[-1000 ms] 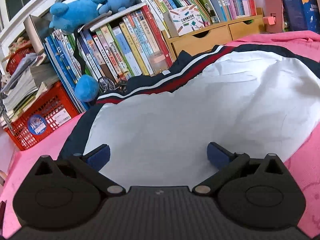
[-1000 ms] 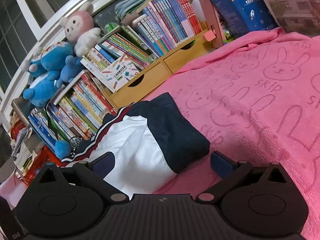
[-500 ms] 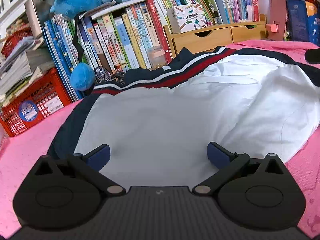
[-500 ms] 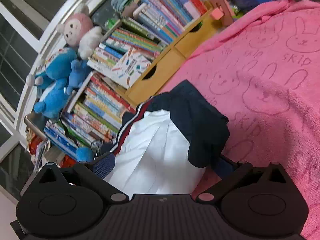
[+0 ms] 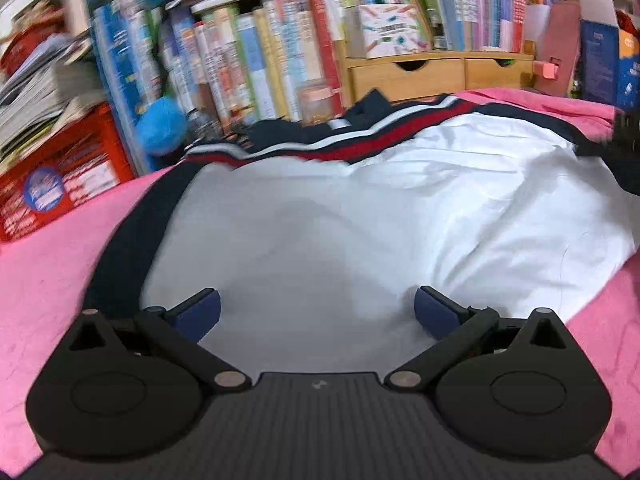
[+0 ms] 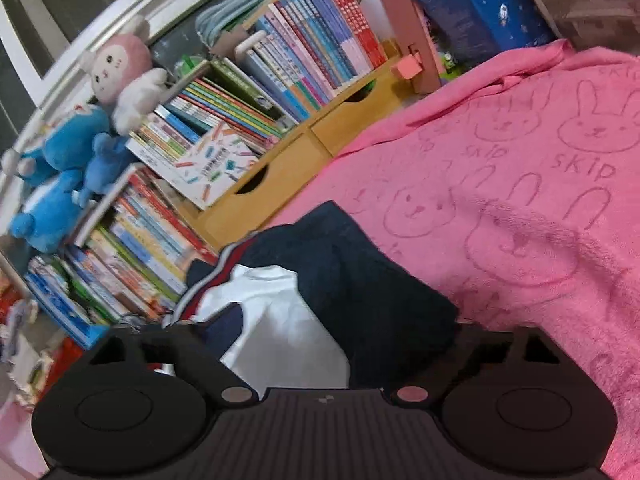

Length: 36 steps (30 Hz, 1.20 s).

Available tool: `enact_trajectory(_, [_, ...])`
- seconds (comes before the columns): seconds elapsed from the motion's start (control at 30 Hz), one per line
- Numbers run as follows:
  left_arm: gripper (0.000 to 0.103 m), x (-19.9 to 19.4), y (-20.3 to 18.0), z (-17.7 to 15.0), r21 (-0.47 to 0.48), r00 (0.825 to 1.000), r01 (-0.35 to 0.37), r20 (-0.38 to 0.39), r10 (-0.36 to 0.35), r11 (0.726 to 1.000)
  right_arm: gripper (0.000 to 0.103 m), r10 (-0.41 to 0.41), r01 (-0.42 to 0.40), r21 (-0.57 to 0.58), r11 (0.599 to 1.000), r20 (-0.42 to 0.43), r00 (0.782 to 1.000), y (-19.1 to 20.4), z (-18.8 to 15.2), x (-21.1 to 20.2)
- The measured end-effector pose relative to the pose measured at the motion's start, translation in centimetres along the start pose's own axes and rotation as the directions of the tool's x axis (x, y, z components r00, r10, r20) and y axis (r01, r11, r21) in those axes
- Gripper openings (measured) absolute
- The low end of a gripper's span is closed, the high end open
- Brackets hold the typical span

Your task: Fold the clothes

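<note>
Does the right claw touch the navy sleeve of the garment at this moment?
Touching. In the right wrist view the navy sleeve lies draped between the fingers of the right claw and covers the right finger entirely, resting on it.

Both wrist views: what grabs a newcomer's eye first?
The white and navy jacket spread on the pink rabbit-print blanket, filling the left view ahead of the open left gripper. Behind it, a wall of packed books with blue plush toys on top.
</note>
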<state>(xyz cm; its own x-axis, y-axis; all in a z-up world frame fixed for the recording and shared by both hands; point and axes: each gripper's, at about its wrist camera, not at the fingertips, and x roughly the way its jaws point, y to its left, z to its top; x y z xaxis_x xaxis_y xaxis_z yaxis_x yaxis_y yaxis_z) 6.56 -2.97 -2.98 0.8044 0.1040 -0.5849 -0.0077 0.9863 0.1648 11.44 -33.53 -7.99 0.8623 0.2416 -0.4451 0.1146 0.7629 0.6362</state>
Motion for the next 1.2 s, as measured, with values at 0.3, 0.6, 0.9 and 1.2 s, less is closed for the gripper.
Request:
enact_trajectory(0.3, [0.103,-1.8,12.7,-4.5,-0.124,0.974,-0.226,-0.049,0.222,0.966,0.019,-0.014,0.014,-0.017,1.0,-0.005,1.0,2.4,0.7,-1.2])
enact_trajectory(0.6, [0.103,-5.6,18.4,-6.4,-0.305,0.996,-0.083,-0.007,0.085,0.949,0.019,0.121,-0.106,-0.659,0.744,-0.024,0.992,19.5,-12.4,-3.2])
enact_trajectory(0.9, [0.103,-6.6,23.1,-9.1,-0.472,0.994,-0.093,0.006,0.108,0.877,0.019,0.146,-0.137,-0.966,0.219,-0.106,0.984,30.8,-27.6,-3.0])
enact_trajectory(1.2, [0.103,-6.6,22.9,-9.5,-0.471,0.994,-0.098,0.004,0.114,0.876,0.018,0.232,-0.101,-0.986,0.129,-0.069,0.97,33.7,-29.0,-4.6])
